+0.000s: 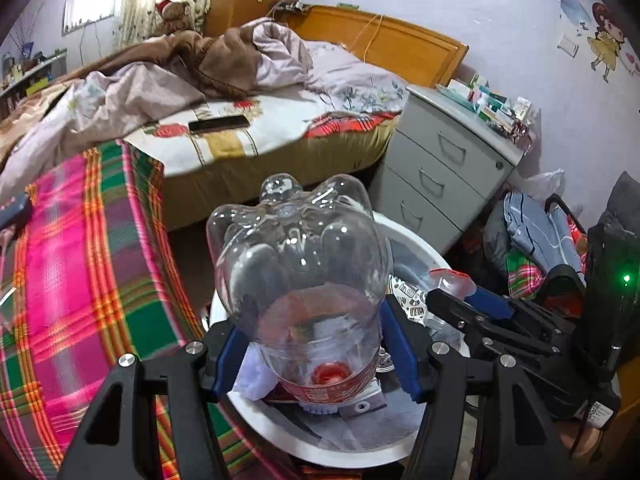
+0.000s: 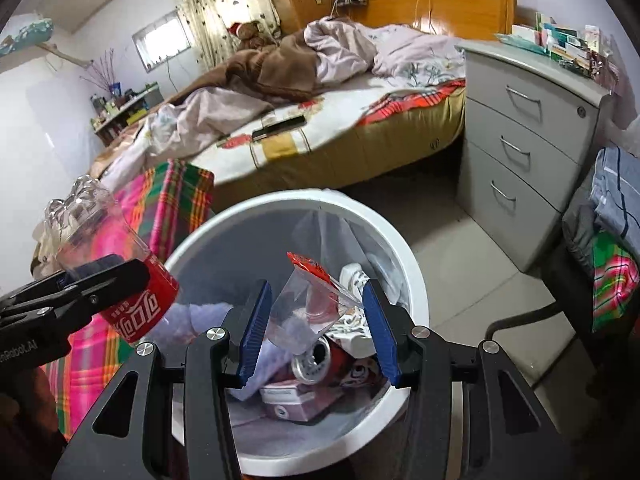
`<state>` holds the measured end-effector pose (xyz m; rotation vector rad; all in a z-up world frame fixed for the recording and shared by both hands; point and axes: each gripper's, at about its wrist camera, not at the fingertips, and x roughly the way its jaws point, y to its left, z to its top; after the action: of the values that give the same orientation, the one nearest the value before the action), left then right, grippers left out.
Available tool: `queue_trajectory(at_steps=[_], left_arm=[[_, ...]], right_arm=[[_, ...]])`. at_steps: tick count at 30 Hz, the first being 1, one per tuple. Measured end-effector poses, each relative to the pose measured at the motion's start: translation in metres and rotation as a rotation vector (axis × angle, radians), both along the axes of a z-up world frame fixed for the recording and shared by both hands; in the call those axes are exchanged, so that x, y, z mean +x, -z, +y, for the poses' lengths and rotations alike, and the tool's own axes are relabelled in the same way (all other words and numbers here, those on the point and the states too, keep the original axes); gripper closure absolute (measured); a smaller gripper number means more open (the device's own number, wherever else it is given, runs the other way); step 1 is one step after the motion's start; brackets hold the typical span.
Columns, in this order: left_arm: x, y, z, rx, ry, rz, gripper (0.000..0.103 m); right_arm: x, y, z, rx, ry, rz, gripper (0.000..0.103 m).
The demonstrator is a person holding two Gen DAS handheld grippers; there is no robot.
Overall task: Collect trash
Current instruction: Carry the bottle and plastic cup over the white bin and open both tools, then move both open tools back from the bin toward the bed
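A clear plastic cola bottle (image 1: 300, 264) with a red label lies between the blue pads of my left gripper (image 1: 312, 344), which is shut on it; its base points away from me. It hangs over the left rim of a white trash bin (image 2: 404, 264). In the right wrist view the bottle (image 2: 132, 300) and left gripper (image 2: 120, 276) show at the left. My right gripper (image 2: 316, 304) is shut on a clear plastic wrapper (image 2: 312, 300) with a red strip, held above the bin's mouth. The bin holds a can (image 2: 310, 364), a red box and tissue.
A plaid pink-and-green blanket (image 1: 80, 280) lies left of the bin. Behind is a bed with rumpled bedding and a phone (image 1: 218, 123). A grey drawer unit (image 1: 440, 176) stands at the right, with a chair piled with clothes (image 2: 612, 216) beside it.
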<state>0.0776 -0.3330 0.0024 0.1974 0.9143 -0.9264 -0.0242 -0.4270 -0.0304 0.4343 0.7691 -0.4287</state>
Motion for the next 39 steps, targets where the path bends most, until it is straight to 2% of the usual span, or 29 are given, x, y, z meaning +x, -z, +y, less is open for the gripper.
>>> queue_trajectory(at_steps=[3, 4, 6, 8, 10, 23, 30, 36, 39], left_arm=[[-0.001, 0.004, -0.003, 0.008, 0.002, 0.003, 0.036], [-0.001, 0.004, -0.004, 0.006, -0.001, 0.003, 0.031], [-0.001, 0.003, -0.004, -0.004, -0.006, -0.005, 0.028], [0.001, 0.001, -0.003, -0.012, -0.008, -0.007, 0.028], [0.002, 0.0, 0.0, -0.011, -0.022, -0.017, 0.028], [0.001, -0.008, 0.027, -0.035, -0.056, -0.033, 0.028], [0.0, -0.016, 0.055, -0.044, -0.104, -0.062, 0.028], [0.001, -0.025, 0.085, -0.038, -0.163, -0.129, 0.028], [0.005, -0.028, 0.101, -0.056, -0.185, -0.126, 0.028]], right_arm=[[-0.001, 0.006, -0.002, 0.001, -0.007, 0.031, 0.054], [-0.001, 0.007, -0.002, -0.002, -0.011, 0.039, 0.053], [0.0, 0.008, -0.002, -0.017, -0.012, 0.059, 0.052], [-0.001, 0.008, -0.001, -0.027, -0.014, 0.067, 0.046], [-0.001, 0.007, 0.0, -0.027, -0.021, 0.063, 0.043], [-0.001, -0.008, 0.009, -0.061, -0.012, 0.022, 0.042], [-0.002, -0.018, 0.022, -0.068, -0.013, -0.018, 0.042], [0.003, -0.025, 0.04, -0.084, -0.032, -0.046, 0.042], [0.007, -0.028, 0.049, -0.09, -0.04, -0.056, 0.042]])
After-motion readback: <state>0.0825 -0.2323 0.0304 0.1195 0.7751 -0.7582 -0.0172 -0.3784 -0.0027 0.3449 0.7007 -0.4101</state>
